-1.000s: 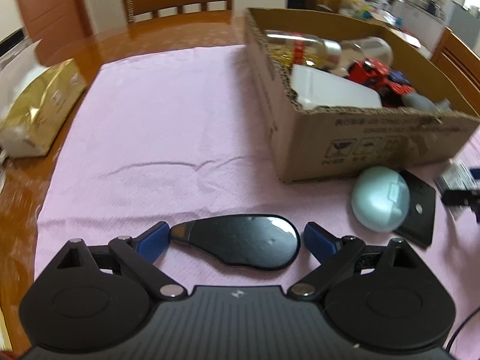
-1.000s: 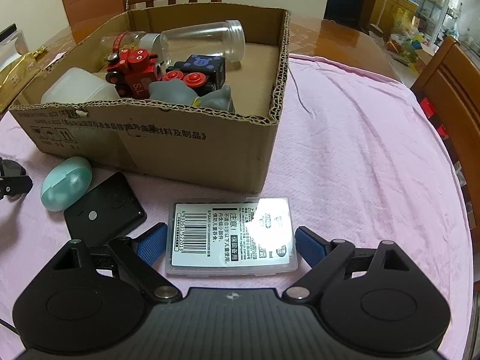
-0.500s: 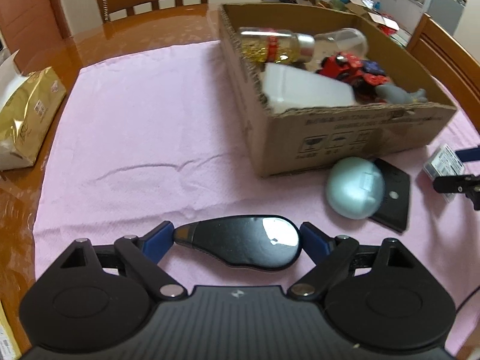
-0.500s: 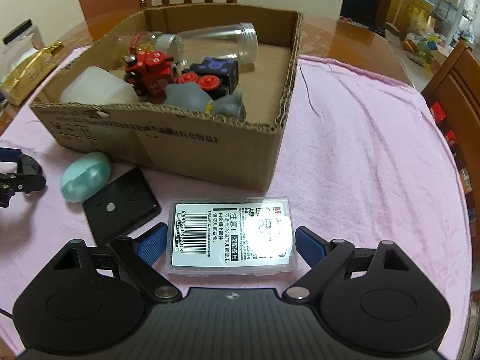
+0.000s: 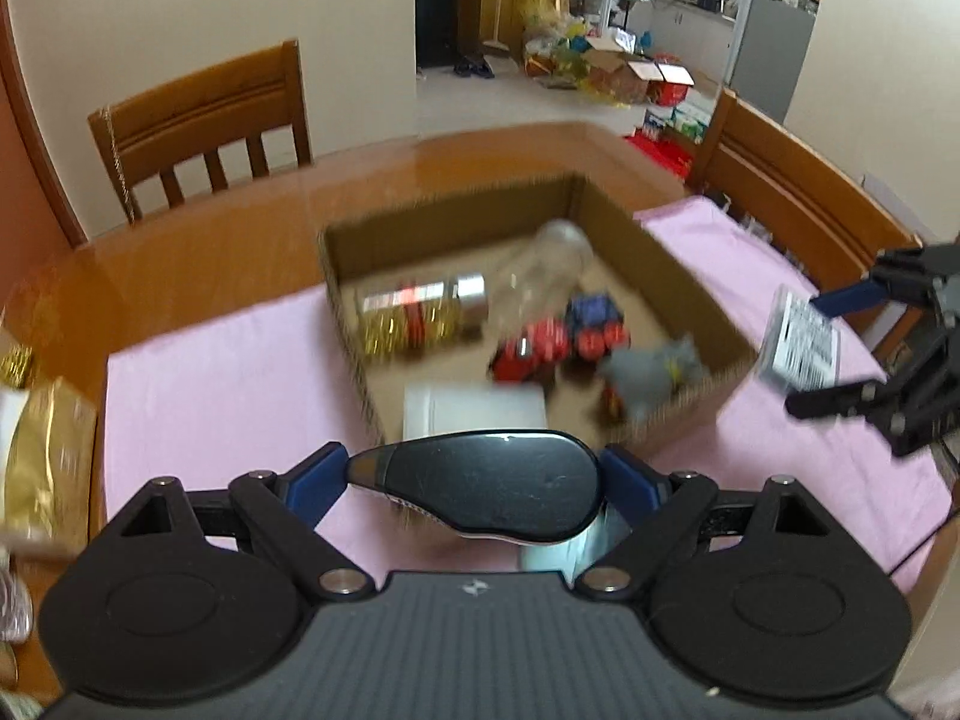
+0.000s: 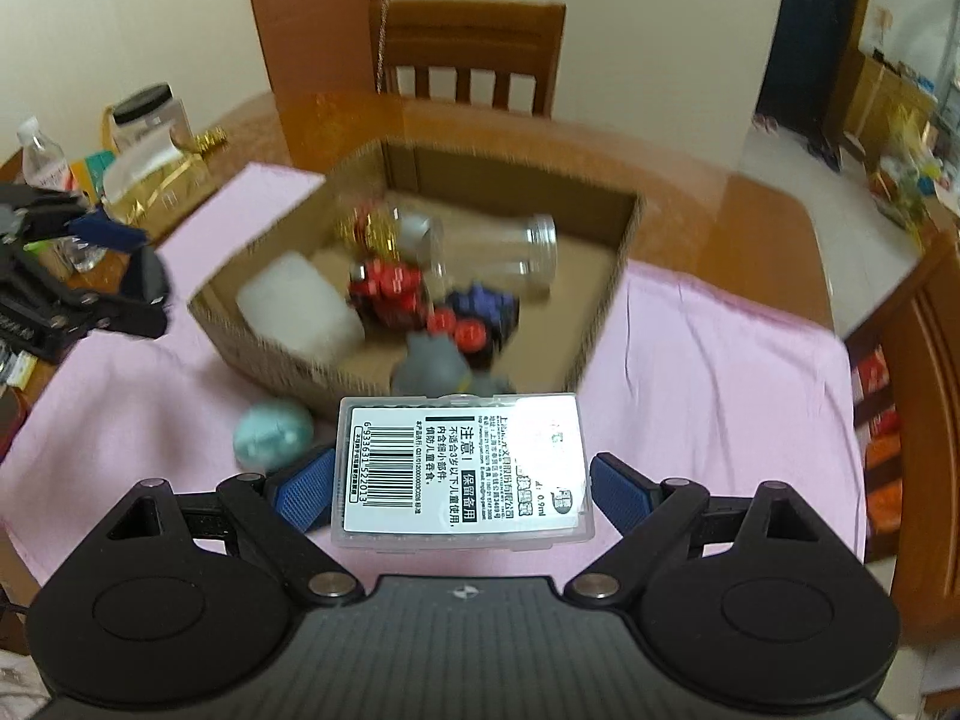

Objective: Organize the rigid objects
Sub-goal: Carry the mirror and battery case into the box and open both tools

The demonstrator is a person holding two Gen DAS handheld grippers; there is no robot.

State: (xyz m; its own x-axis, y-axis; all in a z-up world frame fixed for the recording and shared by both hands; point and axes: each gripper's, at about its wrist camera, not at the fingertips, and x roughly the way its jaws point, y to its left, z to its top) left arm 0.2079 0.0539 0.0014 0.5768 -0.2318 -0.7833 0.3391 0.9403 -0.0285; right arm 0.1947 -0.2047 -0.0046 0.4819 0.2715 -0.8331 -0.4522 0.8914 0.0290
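Tongs are both gripping: left tongs [image 5: 474, 477] holding a black oval case [image 5: 480, 483], right tongs [image 6: 459, 483] a clear labelled box [image 6: 462, 468], both hanging before the cardboard box [image 6: 606, 312]. Toys and bottles are lying inside; a mint case [image 6: 273, 433] is waiting outside its near wall.

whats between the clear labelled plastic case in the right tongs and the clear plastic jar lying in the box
In the right wrist view, between the clear labelled plastic case and the clear plastic jar lie a grey toy figure and red and blue toy vehicles, inside the cardboard box.
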